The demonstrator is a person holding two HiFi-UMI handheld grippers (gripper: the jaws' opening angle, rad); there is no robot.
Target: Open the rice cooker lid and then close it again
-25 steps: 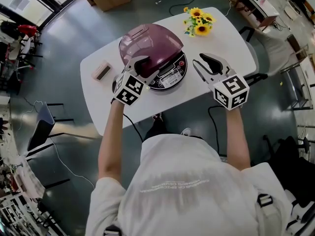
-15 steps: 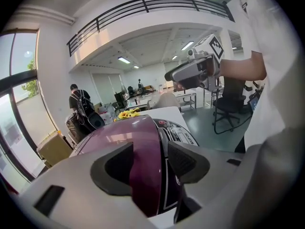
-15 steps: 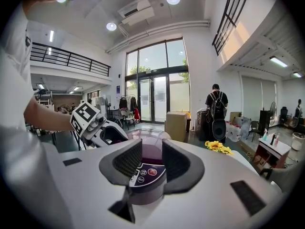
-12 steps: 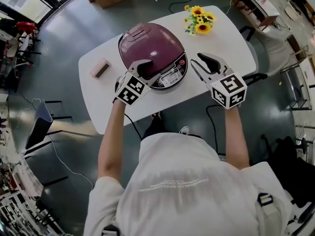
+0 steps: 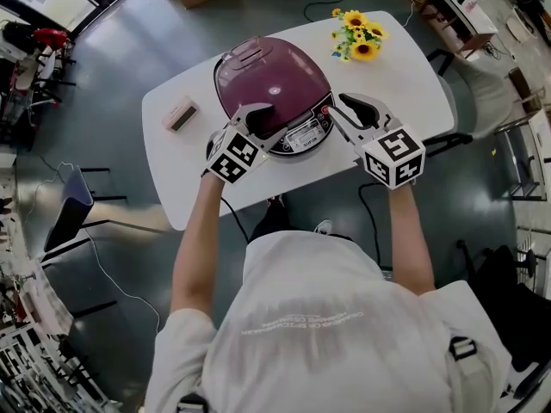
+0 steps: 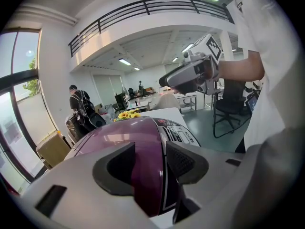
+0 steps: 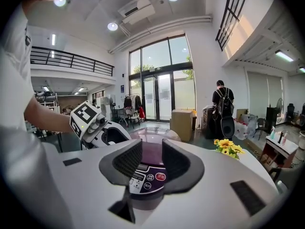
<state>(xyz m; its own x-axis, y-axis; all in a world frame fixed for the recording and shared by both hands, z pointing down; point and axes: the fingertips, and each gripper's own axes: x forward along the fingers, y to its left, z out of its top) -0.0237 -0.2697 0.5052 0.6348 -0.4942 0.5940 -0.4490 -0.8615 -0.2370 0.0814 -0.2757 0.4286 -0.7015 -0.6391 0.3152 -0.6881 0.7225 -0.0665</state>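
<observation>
The rice cooker stands mid-table with its purple lid down. My left gripper sits over the lid's front left; its jaws are closing, straddling the dome's front edge, and I cannot see the pads pressing on it. In the left gripper view the lid fills the gap between the jaws. My right gripper is open just right of the control panel. In the right gripper view the panel's buttons show beyond the jaws, with nothing between them.
The cooker rests on a white table. Sunflowers stand at its far right corner, and a small pinkish box lies at the left. A chair is off the right edge. A person with a backpack stands far off.
The lid has come down from a raised tilt to lie flat. My right gripper has moved left toward the control panel. My left gripper stays at the lid's front.
</observation>
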